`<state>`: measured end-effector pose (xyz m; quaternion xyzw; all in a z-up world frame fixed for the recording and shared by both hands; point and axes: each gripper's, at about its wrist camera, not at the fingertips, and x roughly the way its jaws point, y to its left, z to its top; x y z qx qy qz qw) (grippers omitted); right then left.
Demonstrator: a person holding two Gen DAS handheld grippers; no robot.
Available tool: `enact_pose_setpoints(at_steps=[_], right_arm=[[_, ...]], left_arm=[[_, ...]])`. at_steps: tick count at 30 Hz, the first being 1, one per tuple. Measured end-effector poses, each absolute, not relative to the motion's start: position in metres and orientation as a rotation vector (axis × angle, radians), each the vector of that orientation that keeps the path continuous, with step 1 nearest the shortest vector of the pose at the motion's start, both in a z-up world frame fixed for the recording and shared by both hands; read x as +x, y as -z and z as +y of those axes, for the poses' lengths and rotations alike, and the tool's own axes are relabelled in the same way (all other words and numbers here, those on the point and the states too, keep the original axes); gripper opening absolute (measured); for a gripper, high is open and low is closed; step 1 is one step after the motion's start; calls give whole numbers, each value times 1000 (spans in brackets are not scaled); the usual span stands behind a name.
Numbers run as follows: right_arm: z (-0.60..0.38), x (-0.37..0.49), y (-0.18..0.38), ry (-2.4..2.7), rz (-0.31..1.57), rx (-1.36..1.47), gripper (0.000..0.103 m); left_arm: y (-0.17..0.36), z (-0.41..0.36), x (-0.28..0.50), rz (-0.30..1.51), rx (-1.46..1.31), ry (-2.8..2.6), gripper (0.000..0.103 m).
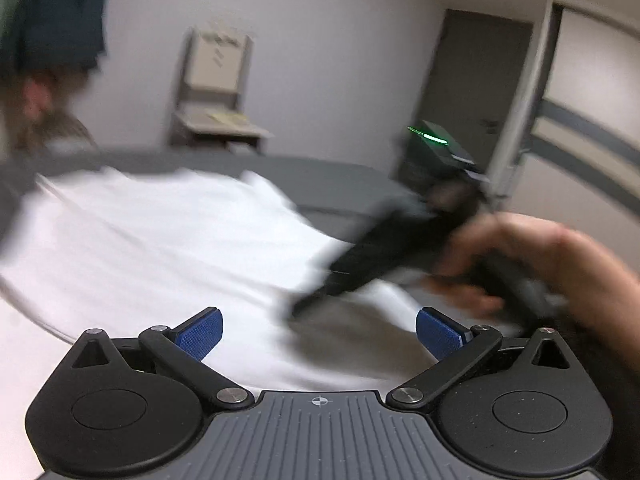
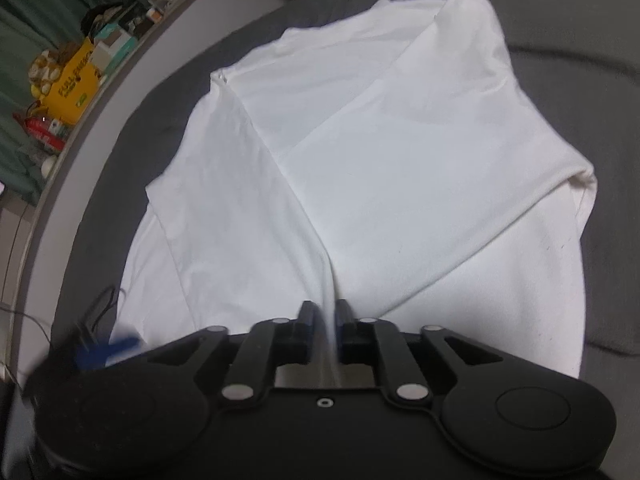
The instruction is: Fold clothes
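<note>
A white shirt lies spread and partly folded on a dark grey bed. My left gripper hovers just above the shirt's near part, its blue pads wide apart and nothing between them. In the right wrist view it shows only as a blue blur at the lower left. My right gripper has its fingers close together on a raised ridge of the white fabric. In the left wrist view the right gripper is a dark blur, tip down on the shirt, held by a hand.
A pale chair stands against the far wall, with a dark door and a black device showing a green light to its right. A shelf beside the bed holds clutter, including a yellow box. A thin cable lies at the bed's left edge.
</note>
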<state>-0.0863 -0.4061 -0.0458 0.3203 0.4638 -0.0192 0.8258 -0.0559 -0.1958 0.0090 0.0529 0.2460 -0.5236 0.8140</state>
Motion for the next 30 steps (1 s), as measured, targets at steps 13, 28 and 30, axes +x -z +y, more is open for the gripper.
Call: enact_pose_setpoints(at_steps=[13,28,30], right_arm=[[-381,-76,9,1,689,606,58],[-368,-38,57,-128,807,796,60],[-362,-35,61,-112,849,733,59]], left_arm=[[37,-157,48,320,791,496,103],[66,-185,84,159,896,366,103],[66,-179,87,181,858,369,103]])
